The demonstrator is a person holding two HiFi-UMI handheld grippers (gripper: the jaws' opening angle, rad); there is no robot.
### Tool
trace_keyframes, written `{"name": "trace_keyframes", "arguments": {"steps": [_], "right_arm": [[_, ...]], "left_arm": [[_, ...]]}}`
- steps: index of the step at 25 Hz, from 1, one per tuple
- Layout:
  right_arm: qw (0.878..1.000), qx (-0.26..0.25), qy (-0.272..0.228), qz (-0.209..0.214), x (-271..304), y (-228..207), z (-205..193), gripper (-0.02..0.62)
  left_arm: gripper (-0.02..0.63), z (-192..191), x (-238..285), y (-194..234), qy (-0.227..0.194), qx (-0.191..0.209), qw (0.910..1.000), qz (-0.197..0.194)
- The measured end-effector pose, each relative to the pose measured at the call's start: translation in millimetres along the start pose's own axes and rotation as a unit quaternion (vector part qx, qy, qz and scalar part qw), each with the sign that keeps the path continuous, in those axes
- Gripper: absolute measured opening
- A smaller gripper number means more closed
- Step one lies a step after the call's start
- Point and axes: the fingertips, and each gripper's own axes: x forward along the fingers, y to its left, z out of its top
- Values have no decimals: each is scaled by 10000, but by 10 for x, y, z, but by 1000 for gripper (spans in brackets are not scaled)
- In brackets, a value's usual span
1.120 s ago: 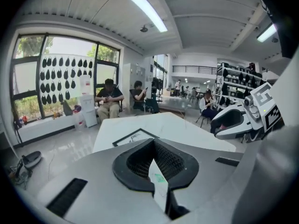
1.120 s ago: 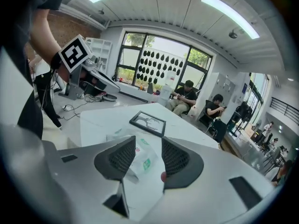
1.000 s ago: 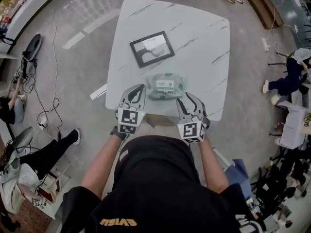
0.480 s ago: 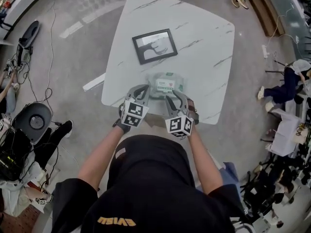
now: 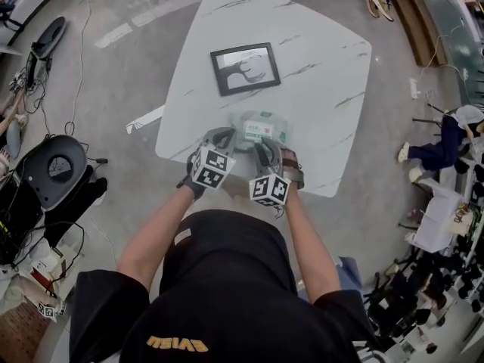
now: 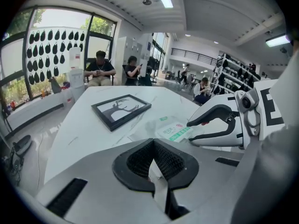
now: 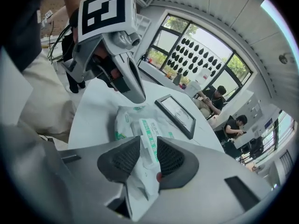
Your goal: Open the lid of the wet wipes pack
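The wet wipes pack, pale with a green and white label, lies flat near the table's front edge. My right gripper is at its near side. In the right gripper view the jaws have just been closing and the pack's wrapper is bunched between the pads, which press on it. My left gripper is at the pack's left end with its tips together. In the left gripper view a thin pale strip shows behind the tips; I cannot tell what it is. The pack's label lies just ahead, its lid flat.
A black picture frame lies flat on the white marble table behind the pack. The table's front edge is right under my hands. People sit at the windows in the background. Chairs, cables and bags lie on the floor around the table.
Both grippers have come down and forward from the table's front edge onto the pack. The right gripper's jaws have narrowed around the pack's near side.
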Motion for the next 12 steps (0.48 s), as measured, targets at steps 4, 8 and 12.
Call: {"name": "trace_keyframes", "arguments": {"steps": [4,8,12], "right_arm": [[9993,-366,28,-51,50,9,9,98],[9963,-823,43,-244,81,29,26,77],[9927,-1139,66,-390,99,80,0,35]], "left_arm": [[15,-3,-8,15,48,5,10000,9],[15,-87,40,9,132,-24,9999,14],[15,-150,94,-5,181,-144,9997,27]]}}
